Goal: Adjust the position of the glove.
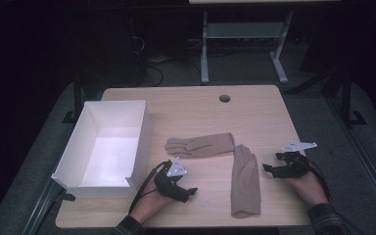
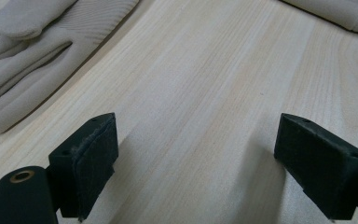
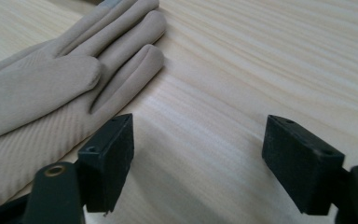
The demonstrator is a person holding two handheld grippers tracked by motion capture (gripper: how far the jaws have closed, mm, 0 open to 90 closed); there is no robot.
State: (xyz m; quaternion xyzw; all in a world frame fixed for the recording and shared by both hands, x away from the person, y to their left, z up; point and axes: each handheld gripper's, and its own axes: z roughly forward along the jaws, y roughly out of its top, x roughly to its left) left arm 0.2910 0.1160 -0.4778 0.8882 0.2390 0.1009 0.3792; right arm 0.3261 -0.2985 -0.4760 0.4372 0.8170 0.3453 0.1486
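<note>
Two beige gloves lie flat mid-table. One glove (image 1: 200, 145) (image 2: 28, 60) lies crosswise with its fingers toward the white box. The other glove (image 1: 245, 181) (image 3: 51, 88) (image 2: 345, 14) lies lengthwise, cuff toward the near edge. My left gripper (image 1: 190, 192) (image 2: 196, 154) rests low on the table, near and left of the gloves, open with bare wood between its jaws. Just right of the lengthwise glove, my right gripper (image 1: 271, 162) (image 3: 198, 149) is also open and holds nothing; that glove's fingers lie beside its left jaw.
An open white box (image 1: 139, 128) stands at the table's left side, close to my left hand. A round cable hole (image 1: 224, 98) sits near the far edge. Beyond the wooden table (image 1: 186, 105) stand a metal frame (image 1: 204, 49) and cables on a dark floor.
</note>
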